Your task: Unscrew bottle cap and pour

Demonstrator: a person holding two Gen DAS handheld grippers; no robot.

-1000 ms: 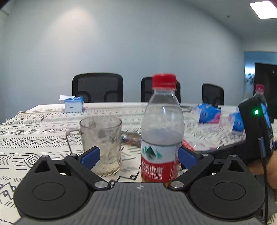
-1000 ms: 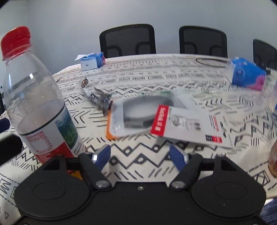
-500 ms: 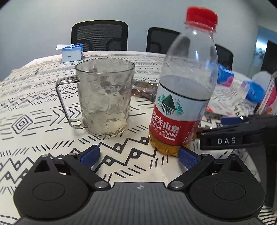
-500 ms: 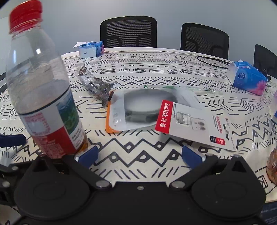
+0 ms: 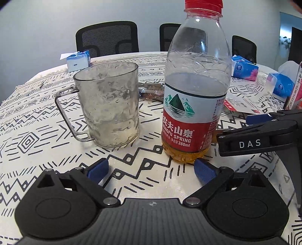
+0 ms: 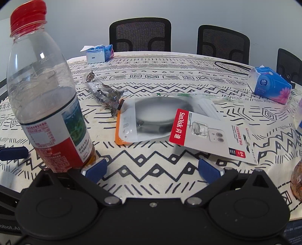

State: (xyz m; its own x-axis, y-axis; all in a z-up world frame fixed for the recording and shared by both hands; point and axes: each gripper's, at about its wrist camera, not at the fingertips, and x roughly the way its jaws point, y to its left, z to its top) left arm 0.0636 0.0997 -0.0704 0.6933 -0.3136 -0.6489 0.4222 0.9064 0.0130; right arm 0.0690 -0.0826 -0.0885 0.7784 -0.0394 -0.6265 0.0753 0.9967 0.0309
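Note:
A clear plastic bottle (image 5: 196, 98) with a red cap (image 5: 203, 4) and a red-and-white label stands upright on the patterned tablecloth; a little amber liquid sits in its bottom. Left of it stands a clear, empty handled mug (image 5: 108, 107). My left gripper (image 5: 151, 169) is open, low in front of both, its right pad near the bottle's base. In the right wrist view the bottle (image 6: 47, 101) stands at the far left, its cap (image 6: 28, 15) on. My right gripper (image 6: 152, 167) is open, its left pad close to the bottle's base, nothing between the fingers.
A SanDisk card pack (image 6: 211, 135) and a clear pouch (image 6: 147, 120) lie right of the bottle. A crumpled wrapper (image 6: 103, 92), tissue packs (image 6: 270, 84) (image 5: 77, 60) and a black cable (image 6: 232, 66) lie farther back. Black chairs (image 6: 140, 35) line the table's far side.
Both grippers have drawn closer to the bottle and tilted down toward the table. The right gripper's jaws have widened. Bottle and mug stand where they were.

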